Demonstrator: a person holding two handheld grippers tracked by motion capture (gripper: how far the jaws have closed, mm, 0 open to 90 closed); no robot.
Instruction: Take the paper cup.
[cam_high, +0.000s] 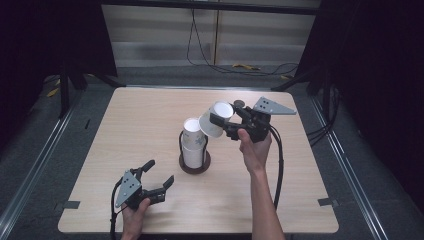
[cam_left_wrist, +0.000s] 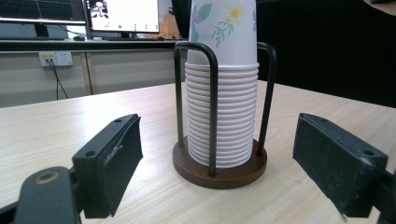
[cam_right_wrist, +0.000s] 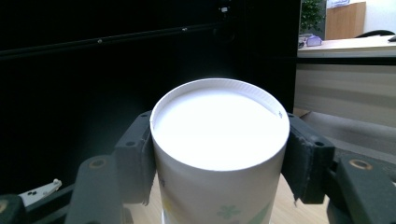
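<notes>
A stack of white floral paper cups stands upside down in a black wire holder with a round brown base at the table's middle. My right gripper is in the air just right of the stack's top, shut on one tilted paper cup. In the right gripper view both pads press the cup at its sides, and its flat white end faces the camera. My left gripper rests near the front left, open and with nothing between its fingers. It points at the cup stack and the holder base.
The light wooden table has bare surface all around the holder. Black cables trail from both grippers toward the front edge. Dark curtains and floor cables lie beyond the far edge. Monitors stand on a desk behind, in the left gripper view.
</notes>
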